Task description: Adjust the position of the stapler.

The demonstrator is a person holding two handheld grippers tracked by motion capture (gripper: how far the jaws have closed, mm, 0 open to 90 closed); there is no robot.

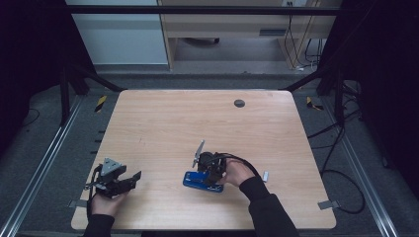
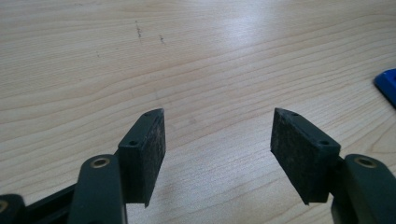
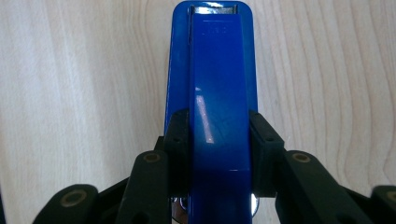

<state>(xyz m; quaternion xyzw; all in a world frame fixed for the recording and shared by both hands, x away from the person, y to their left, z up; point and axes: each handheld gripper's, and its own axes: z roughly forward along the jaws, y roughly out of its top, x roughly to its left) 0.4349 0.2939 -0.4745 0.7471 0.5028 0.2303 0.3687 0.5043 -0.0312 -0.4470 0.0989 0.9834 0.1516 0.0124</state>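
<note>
A blue stapler [image 1: 193,179] lies flat on the wooden table [image 1: 197,123], near the front and a little right of centre. My right gripper [image 1: 206,179] comes at it from the right and is shut on it. In the right gripper view both black pads [image 3: 261,140] press on the sides of the stapler [image 3: 217,79] near its rear end. My left gripper [image 1: 132,179] is held at the front left, apart from the stapler, pointing right. Its jaws stand open [image 2: 217,135] over bare wood with nothing between them. A corner of the stapler [image 2: 387,84] shows at the right edge of the left gripper view.
A dark round hole [image 1: 239,103] sits in the table near its far edge. A small grey piece [image 1: 265,175] lies just right of my right hand. Cables [image 1: 341,148] trail on the floor to the right of the table.
</note>
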